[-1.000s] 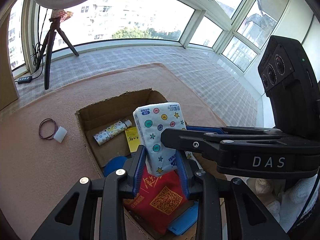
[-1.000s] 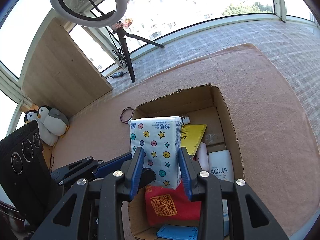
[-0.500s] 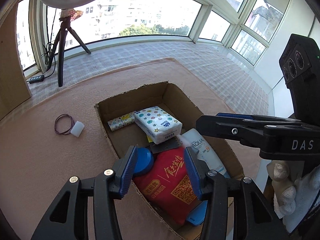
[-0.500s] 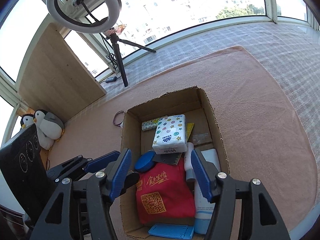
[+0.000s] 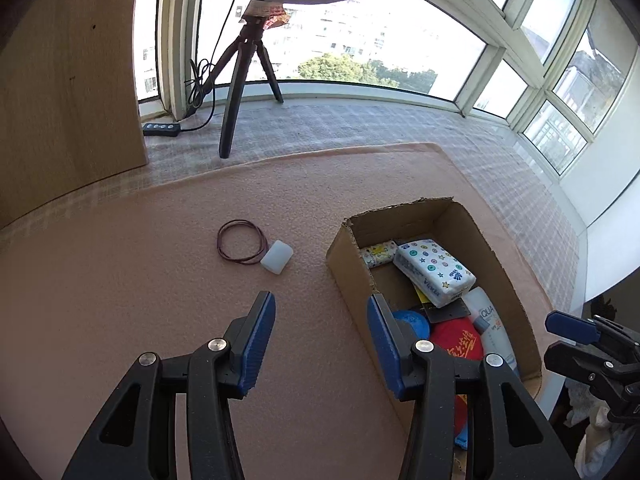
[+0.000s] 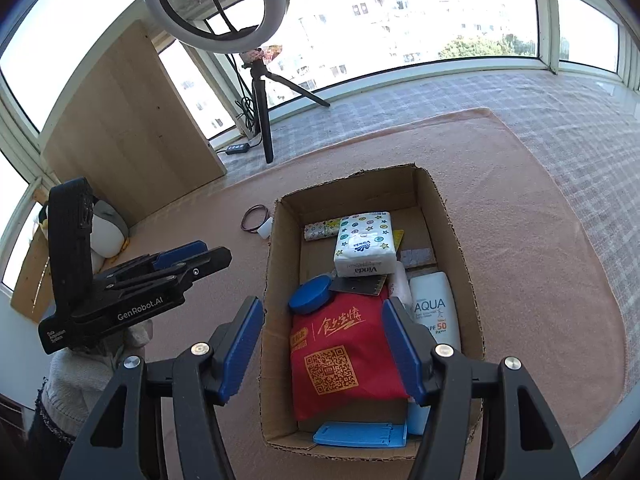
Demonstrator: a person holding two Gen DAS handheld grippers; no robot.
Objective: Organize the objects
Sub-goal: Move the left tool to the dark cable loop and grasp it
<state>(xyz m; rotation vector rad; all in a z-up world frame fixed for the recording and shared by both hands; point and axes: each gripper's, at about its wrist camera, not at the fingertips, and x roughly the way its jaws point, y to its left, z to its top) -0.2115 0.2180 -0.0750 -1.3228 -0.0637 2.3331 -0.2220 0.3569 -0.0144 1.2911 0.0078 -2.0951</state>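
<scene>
While both claws gape empty, left claw [image 5: 320,340] over bare mat [image 5: 160,280], right claw [image 6: 323,350] above box [image 6: 464,264] rim.

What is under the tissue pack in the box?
The tissue pack lies on a yellow card and a dark toothed card inside the cardboard box; anything beneath its middle is hidden.

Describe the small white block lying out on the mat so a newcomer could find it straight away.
Start at the cardboard box on the pink mat and look just outside its left wall. There a small white block with rounded corners lies flat, touching a thin dark loop of cord. It is the only solid white item outside the box; everything else white sits inside it.
</scene>
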